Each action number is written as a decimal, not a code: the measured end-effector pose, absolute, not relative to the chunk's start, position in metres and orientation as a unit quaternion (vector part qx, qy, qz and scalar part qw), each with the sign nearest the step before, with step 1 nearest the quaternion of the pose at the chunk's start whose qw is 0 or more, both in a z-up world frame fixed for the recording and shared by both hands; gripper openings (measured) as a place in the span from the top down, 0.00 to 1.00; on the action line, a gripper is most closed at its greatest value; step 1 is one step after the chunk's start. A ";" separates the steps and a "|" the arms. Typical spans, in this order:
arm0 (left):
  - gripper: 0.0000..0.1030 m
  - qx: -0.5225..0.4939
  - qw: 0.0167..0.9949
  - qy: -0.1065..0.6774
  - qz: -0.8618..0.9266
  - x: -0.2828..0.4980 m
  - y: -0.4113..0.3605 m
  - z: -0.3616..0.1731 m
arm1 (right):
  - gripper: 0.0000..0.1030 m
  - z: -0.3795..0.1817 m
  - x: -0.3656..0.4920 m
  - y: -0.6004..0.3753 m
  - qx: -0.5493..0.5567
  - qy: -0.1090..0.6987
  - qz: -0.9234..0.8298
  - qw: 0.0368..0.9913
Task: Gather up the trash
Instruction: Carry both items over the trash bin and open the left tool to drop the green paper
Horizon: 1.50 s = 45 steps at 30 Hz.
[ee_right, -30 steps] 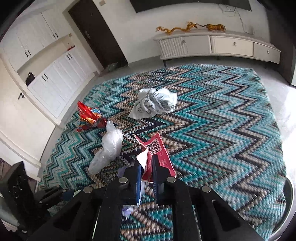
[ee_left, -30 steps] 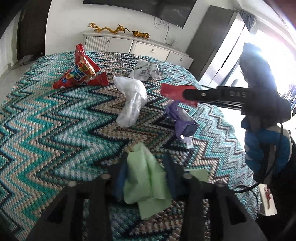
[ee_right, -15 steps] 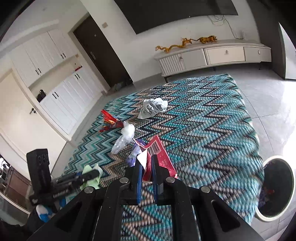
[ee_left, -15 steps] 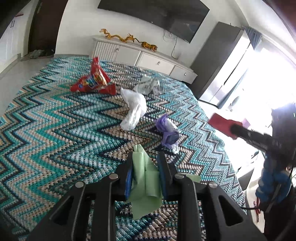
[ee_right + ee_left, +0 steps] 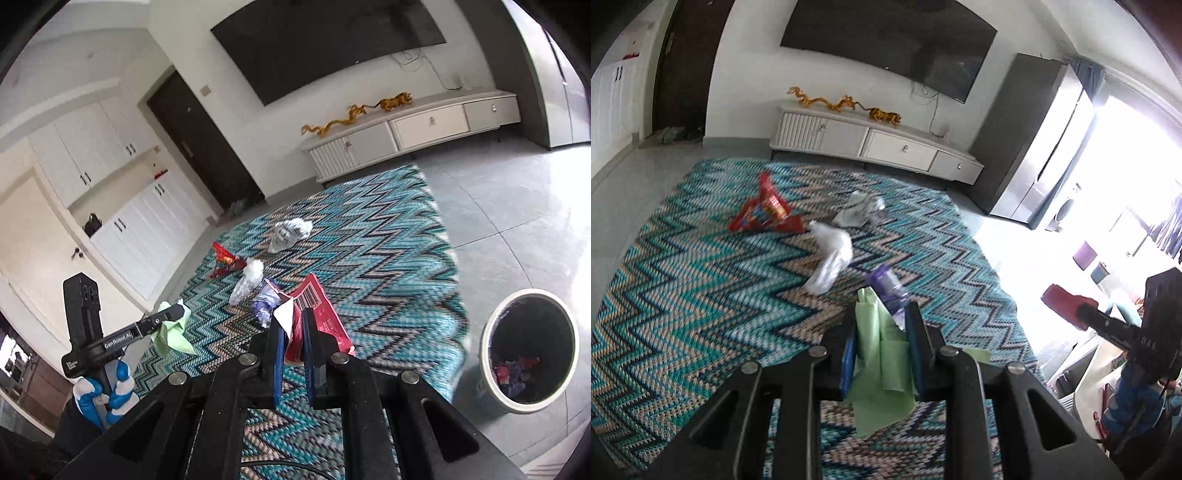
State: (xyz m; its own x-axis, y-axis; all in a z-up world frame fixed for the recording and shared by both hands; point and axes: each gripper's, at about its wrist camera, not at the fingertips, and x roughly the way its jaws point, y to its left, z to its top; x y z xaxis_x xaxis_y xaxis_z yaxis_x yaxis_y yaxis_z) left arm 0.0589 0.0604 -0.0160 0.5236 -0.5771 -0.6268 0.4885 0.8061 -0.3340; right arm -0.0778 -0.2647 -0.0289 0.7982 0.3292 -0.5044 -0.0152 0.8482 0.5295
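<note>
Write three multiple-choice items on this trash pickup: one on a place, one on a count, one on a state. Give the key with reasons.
1. Where is the round white trash bin?
A. on the tiled floor beside the zigzag rug
B. on the white cabinet
C. in the middle of the rug

2. How many pieces of trash lie loose on the rug?
A. one
B. four
C. seven

3. What does the left gripper hold?
A. nothing
B. a pale green paper sheet
C. a clear bottle

Key: 1 A, the bin stands off the rug's edge. 2 B, a red snack bag, two white bags and a purple wrapper. 3 B, the sheet is pinched between the pads.
</note>
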 end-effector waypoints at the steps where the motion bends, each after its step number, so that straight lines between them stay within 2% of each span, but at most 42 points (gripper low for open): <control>1: 0.78 -0.057 0.870 0.379 -0.310 0.058 0.054 -0.012 | 0.91 -0.029 -0.082 -0.269 0.262 0.299 0.092 0.913; 7: 0.78 -0.038 0.857 0.375 -0.350 0.058 -0.003 0.012 | 0.91 -0.031 -0.111 -0.313 0.288 0.267 0.060 0.918; 16: 0.77 0.028 0.818 0.377 -0.434 0.054 -0.154 0.026 | 0.91 -0.059 -0.148 -0.405 0.355 0.234 -0.026 0.905; 25: 0.76 0.100 0.765 0.425 -0.473 0.053 -0.309 -0.021 | 0.91 -0.103 -0.152 -0.467 0.399 0.252 -0.098 0.876; 31: 0.74 0.137 0.743 0.444 -0.481 0.054 -0.375 -0.061 | 0.91 -0.133 -0.142 -0.502 0.412 0.279 -0.128 0.858; 34: 0.70 0.142 0.730 0.459 -0.485 0.057 -0.398 -0.079 | 0.89 -0.148 -0.135 -0.511 0.409 0.297 -0.141 0.851; 36: 0.56 0.142 0.724 0.467 -0.487 0.059 -0.411 -0.090 | 0.88 -0.159 -0.133 -0.514 0.405 0.311 -0.149 0.847; 37: 0.54 0.140 0.720 0.472 -0.489 0.060 -0.417 -0.096 | 0.85 -0.164 -0.131 -0.517 0.404 0.316 -0.154 0.844; 42: 0.53 0.135 0.707 0.488 -0.494 0.060 -0.429 -0.109 | 0.68 -0.188 -0.133 -0.525 0.413 0.339 -0.191 0.823; 45: 0.52 0.135 0.710 0.482 -0.496 0.058 -0.424 -0.104 | 0.67 -0.191 -0.142 -0.525 0.423 0.335 -0.200 0.818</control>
State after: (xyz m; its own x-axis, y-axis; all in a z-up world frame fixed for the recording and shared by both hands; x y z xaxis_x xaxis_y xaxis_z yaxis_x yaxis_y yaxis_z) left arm 0.0580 -0.4241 -0.1045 0.0440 -0.5728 -0.8185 0.8340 0.4721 -0.2856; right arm -0.1415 -0.5250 -0.1915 0.6962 -0.0428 -0.7166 0.6098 0.5618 0.5590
